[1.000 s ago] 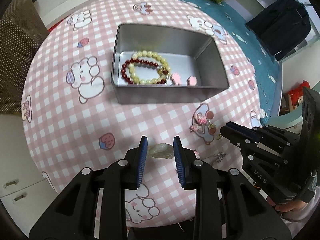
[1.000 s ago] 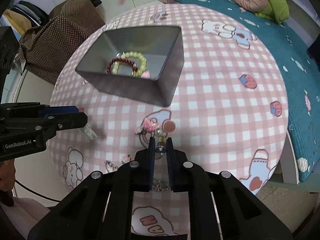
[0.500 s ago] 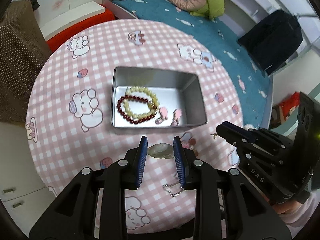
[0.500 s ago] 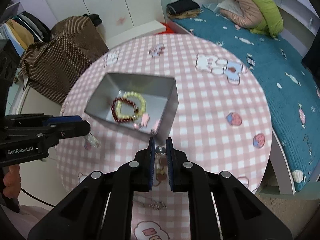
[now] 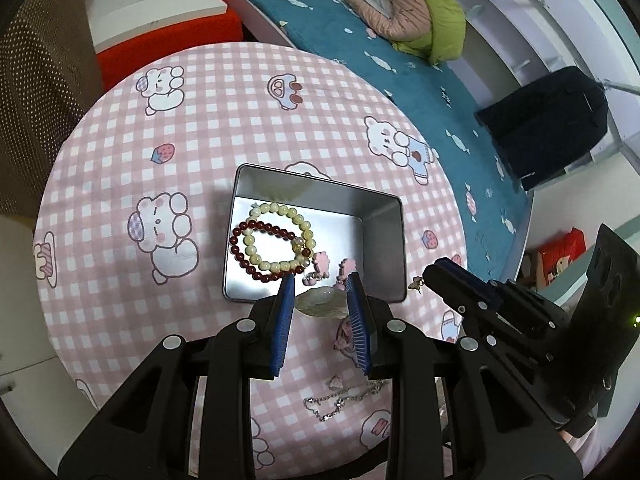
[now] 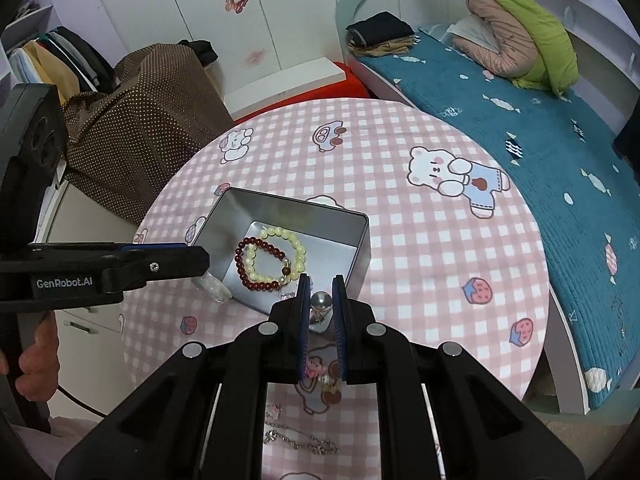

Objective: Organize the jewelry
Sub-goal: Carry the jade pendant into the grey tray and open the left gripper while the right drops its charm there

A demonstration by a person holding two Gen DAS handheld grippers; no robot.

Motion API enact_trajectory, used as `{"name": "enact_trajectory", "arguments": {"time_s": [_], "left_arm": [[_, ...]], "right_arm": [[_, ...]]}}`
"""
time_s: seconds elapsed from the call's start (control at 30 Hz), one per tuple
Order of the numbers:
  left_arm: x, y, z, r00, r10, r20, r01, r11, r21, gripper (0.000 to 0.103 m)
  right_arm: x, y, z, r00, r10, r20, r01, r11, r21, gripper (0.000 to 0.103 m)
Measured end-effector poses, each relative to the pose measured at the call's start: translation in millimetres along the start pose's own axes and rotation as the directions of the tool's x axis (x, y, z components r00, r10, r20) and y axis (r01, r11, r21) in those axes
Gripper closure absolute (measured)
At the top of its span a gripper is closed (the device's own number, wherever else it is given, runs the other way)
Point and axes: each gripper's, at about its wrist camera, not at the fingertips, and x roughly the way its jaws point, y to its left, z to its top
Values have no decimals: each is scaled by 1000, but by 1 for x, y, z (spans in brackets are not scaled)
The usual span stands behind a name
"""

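While both grippers have climbed since a second ago, the round tabletop now shows almost whole in each view, where before it filled the frame. The left gripper carries a pale translucent pendant clamped between its blue fingers, held above the near wall of the metal tin; earlier it hung low over the cloth, short of the tin. The right gripper has its fingers nearly together, pinched on a small silver ball-topped piece, which a second ago sat just above the cloth among the loose trinkets.

Inside the tin, toward the tabletop's middle, a dark red bead bracelet overlaps a cream bead bracelet, with two pink charms beside them, same as before. A silver chain lies on the cloth at the near edge.

White lettering on the left gripper's side, seen from the right wrist, reads "GenRobot.AI".

Pink-and-white gingham with cartoon bears and strawberries covers the tabletop. Beyond its far edge runs a bed with a teal blanket and a bundled pink and green jacket; white wardrobe doors with butterfly stickers and a brown dotted cloth stand at the left.
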Motion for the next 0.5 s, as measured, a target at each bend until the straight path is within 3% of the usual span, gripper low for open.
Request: {"name": "enact_trajectory", "arguments": {"time_s": [0.27,0.5], "left_arm": [[14,8,11,999,-27,-23,26,999,-42,76],[29,6,13,998,-19,-62,17,999,-32,76]], "right_arm": [[19,3,5,998,15,-58,-16,1000,-17,91],[21,-2,7,998,-7,-60,7,1000,0,66]]}}
